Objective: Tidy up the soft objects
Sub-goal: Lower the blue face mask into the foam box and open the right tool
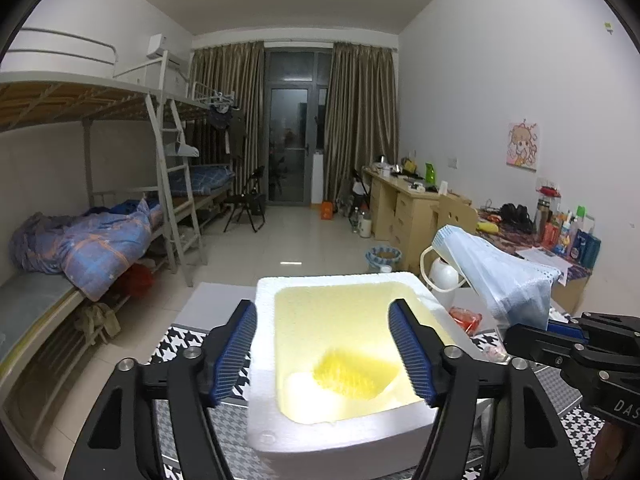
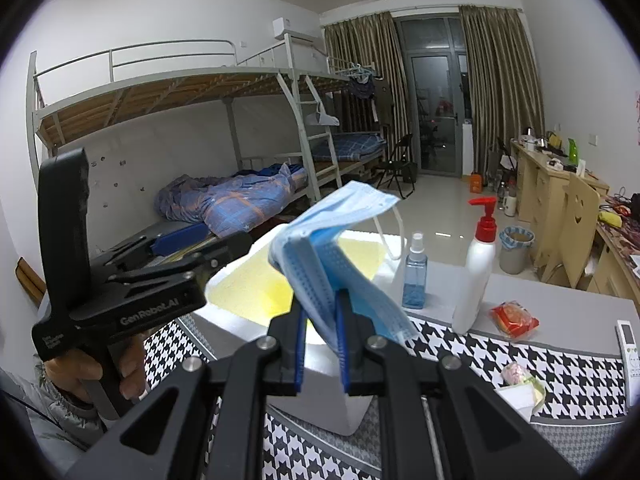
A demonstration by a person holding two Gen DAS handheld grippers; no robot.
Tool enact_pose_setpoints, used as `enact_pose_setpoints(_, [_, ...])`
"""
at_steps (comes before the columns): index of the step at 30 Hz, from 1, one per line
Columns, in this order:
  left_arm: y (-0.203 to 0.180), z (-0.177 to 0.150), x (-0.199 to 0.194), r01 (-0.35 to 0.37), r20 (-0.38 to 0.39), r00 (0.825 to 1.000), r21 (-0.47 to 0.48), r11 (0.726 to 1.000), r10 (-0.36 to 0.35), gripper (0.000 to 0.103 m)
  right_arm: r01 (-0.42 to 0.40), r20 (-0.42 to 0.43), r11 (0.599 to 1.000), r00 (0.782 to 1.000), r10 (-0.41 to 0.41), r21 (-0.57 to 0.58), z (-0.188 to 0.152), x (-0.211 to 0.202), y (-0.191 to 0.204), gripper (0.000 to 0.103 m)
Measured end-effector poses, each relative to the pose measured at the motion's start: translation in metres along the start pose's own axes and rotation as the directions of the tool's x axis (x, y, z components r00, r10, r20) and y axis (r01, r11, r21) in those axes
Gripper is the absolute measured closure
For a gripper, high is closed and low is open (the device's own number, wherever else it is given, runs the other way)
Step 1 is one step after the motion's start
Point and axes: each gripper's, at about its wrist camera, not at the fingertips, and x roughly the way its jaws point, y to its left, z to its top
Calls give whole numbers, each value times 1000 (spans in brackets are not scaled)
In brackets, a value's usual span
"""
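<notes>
A white foam box stands on the houndstooth cloth, lit yellow inside, with a yellow spiky soft object on its floor. My left gripper is open and empty, with its fingers over the box's near half. My right gripper is shut on a stack of blue face masks and holds it above the box's right rim. The masks also show in the left wrist view, with the right gripper beneath them.
A blue spray bottle and a white pump bottle with a red top stand right of the box. A red packet, a small pale item and a remote lie on the table. Bunk beds are at left.
</notes>
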Motion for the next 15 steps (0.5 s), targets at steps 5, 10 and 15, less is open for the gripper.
enact_pose_setpoints(5, [6,4,-8,-19,38,999,-14,1000,20,8,-13,-3,1000,1000,13,-4,5,6,5,86])
enact_pose_setpoints(10, [10,5,-13,-43,60,997,3,999,43,3,-27,-5,999,1000,27,-20,7,12,11,86])
enact_pose_setpoints(15, [17,5,-17,-54,71,996,-3,999,54,2,-24,-10,999,1000,24,-26,9,20,12,86])
